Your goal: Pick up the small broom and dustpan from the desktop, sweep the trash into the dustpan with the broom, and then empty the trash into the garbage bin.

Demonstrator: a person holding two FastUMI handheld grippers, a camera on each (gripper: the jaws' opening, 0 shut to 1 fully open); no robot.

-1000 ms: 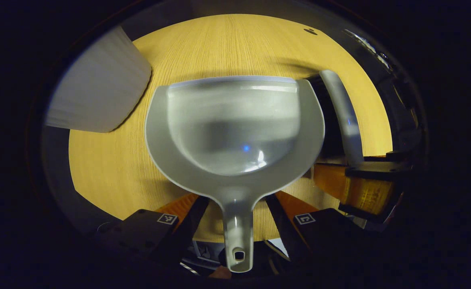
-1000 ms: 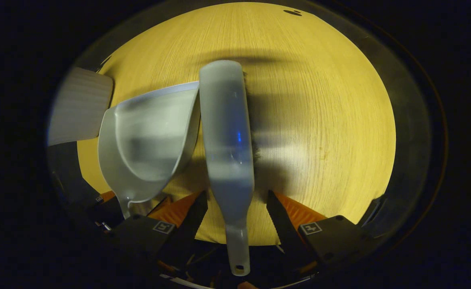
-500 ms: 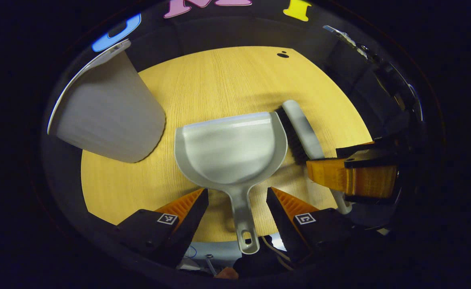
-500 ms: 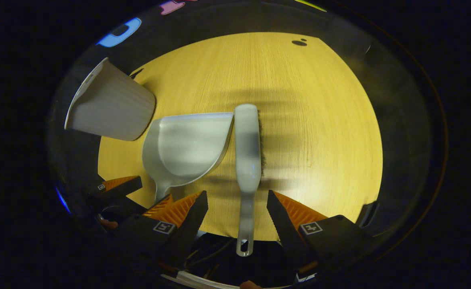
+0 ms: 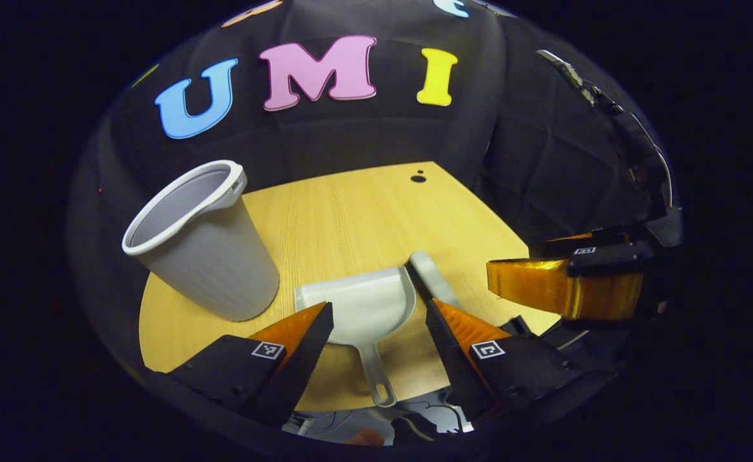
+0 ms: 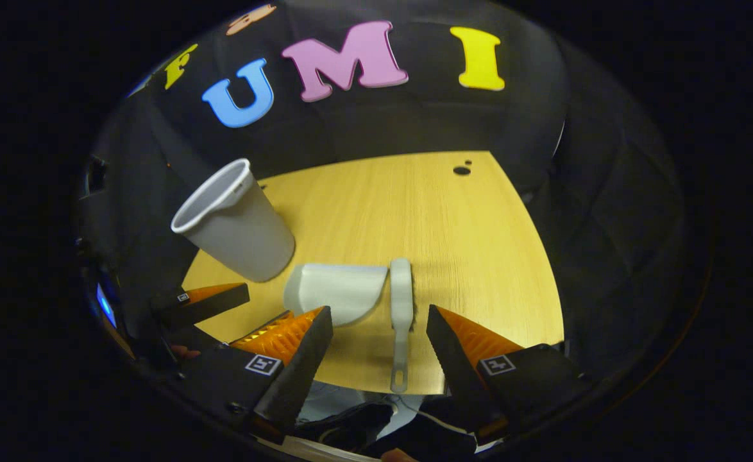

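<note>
A grey dustpan [image 5: 358, 305] lies flat on the wooden desktop [image 5: 351, 212], its handle pointing toward me. The grey small broom [image 5: 432, 276] lies just to its right, touching its side. My left gripper [image 5: 377, 307] hovers open, raised and drawn back, with the dustpan handle below the gap between its fingers. In the right gripper view the broom [image 6: 401, 301] lies lengthwise beside the dustpan [image 6: 338, 292], and my right gripper [image 6: 378, 311] is open above the broom's handle end. Neither gripper holds anything.
A pale ribbed garbage bin [image 5: 203, 247] stands upright at the desk's left, also seen as the bin [image 6: 235, 224]. The right gripper [image 5: 566, 285] hangs off the desk's right edge. The left gripper [image 6: 200, 301] sits low left. A small dark hole [image 5: 418, 178] marks the far corner.
Both grippers have lifted and pulled back from the dustpan and broom. The tools look smaller and stay on the desk. The bin and the wall have come into view.
</note>
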